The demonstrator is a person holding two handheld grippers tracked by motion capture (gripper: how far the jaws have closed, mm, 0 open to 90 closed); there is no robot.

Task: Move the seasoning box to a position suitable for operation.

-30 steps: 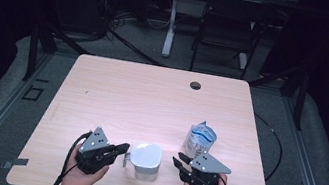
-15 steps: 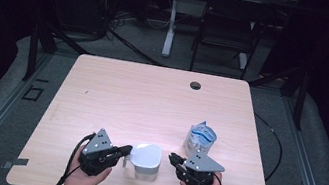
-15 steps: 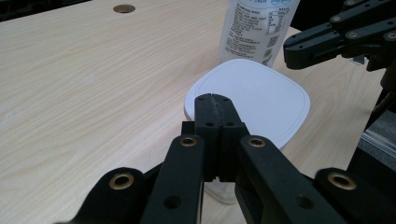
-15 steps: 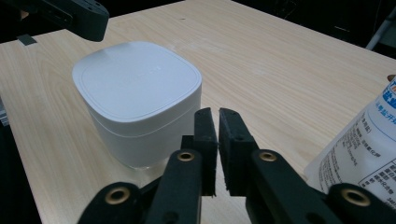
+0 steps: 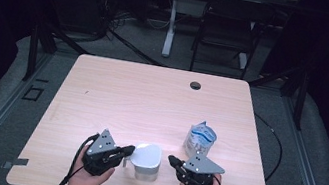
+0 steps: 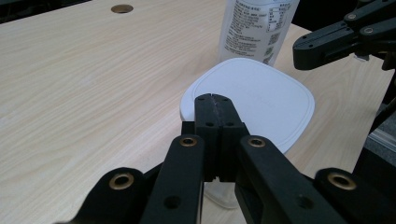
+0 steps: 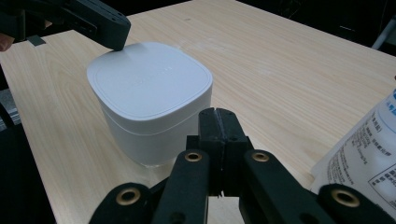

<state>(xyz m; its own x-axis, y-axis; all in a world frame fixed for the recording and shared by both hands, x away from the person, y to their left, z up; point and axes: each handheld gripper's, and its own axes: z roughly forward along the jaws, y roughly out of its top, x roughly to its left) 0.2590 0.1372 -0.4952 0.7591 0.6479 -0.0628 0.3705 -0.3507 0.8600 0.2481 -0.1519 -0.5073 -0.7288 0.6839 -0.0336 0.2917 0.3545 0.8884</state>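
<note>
- Since a second ago, the right gripper (image 5: 172, 160) has had its jaws closing, and they now meet with nothing between them; the hand under it sits a little nearer the bench's front edge than before.
- Both hands stay low at the front of the bench (image 5: 151, 100), one either side of the white container (image 5: 146, 160), which has not shifted.
- Left gripper (image 5: 129, 149): jaws pressed together, empty. In the high view the tip reaches the container's left upper edge; in the left gripper view (image 6: 214, 100) the closed tip lies over the near rim of the lid, though whether it touches the lid I cannot tell.
- Seen in the right gripper view (image 7: 216, 114), the closed jaws point at the container's side, just beside its wall and a little short of it.
- White container: a rounded-square tub with a flat white lid (image 7: 149, 77) seated on it, standing upright near the front edge of the bench, between the two grippers.
- Plastic pouch (image 5: 201, 138) with blue printing stands upright behind and to the right of the container, close to the right gripper, apart from the tub.
- Round dark grommet hole (image 5: 195, 85) sits near the far edge of the bench, well apart from everything else.
- Black cable (image 5: 73, 168) trails from the left gripper off the front edge.
</note>
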